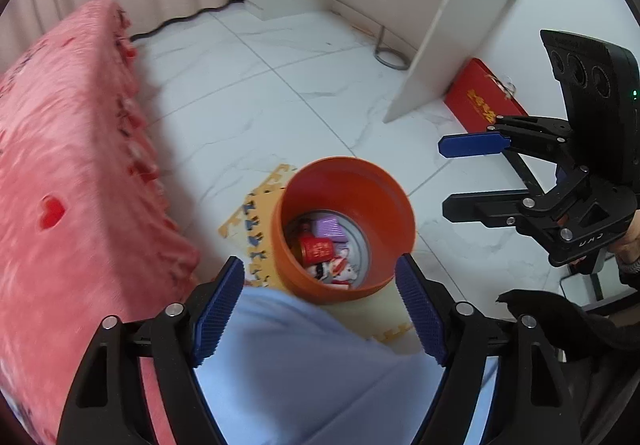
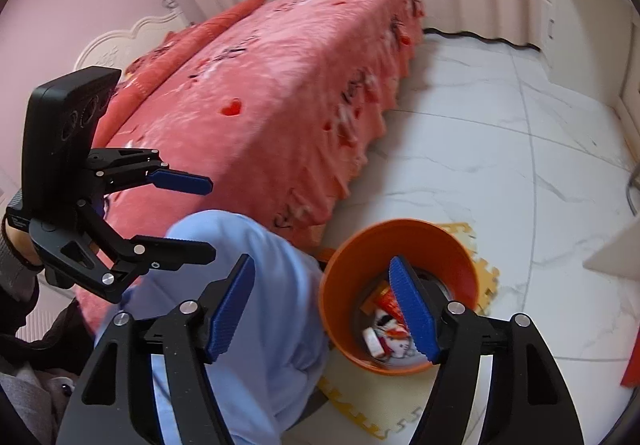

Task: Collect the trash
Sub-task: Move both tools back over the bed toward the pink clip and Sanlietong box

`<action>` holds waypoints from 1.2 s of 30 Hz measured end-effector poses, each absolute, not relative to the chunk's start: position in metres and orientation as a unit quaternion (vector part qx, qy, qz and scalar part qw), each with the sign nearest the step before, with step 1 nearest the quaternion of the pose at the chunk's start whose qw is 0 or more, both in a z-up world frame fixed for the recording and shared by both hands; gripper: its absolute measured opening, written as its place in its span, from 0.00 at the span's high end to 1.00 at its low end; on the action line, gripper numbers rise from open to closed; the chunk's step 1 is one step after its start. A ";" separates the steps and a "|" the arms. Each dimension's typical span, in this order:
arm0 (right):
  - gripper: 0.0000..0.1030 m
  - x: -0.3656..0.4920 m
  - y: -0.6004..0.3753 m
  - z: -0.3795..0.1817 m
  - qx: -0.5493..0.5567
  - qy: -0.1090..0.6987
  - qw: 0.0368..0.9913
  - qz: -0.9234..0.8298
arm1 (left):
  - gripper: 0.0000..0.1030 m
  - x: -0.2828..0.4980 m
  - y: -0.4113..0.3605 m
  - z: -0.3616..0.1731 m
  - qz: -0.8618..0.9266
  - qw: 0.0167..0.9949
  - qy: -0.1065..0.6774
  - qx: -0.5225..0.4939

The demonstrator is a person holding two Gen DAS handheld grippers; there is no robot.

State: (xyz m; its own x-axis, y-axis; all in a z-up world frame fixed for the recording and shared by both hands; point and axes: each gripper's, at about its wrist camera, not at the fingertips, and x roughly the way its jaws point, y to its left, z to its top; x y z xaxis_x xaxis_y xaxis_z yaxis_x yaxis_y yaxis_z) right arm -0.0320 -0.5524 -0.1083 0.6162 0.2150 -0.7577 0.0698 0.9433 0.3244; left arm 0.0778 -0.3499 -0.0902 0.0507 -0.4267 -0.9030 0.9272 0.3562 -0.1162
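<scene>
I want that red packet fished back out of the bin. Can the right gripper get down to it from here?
Probably yes: the right hand-held gripper is open and empty, the orange bin has no lid, and the red packet lies uncovered on top.

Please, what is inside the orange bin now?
Inside the orange bin lie a red packet, a purple packet and a white cartoon-printed wrapper. Anything beneath them is covered.
</scene>
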 end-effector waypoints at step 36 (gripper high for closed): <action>0.21 0.098 -0.243 -0.064 0.008 0.432 0.849 0.306 | 0.08 0.087 -0.011 -0.056 -0.216 0.838 0.498 0.061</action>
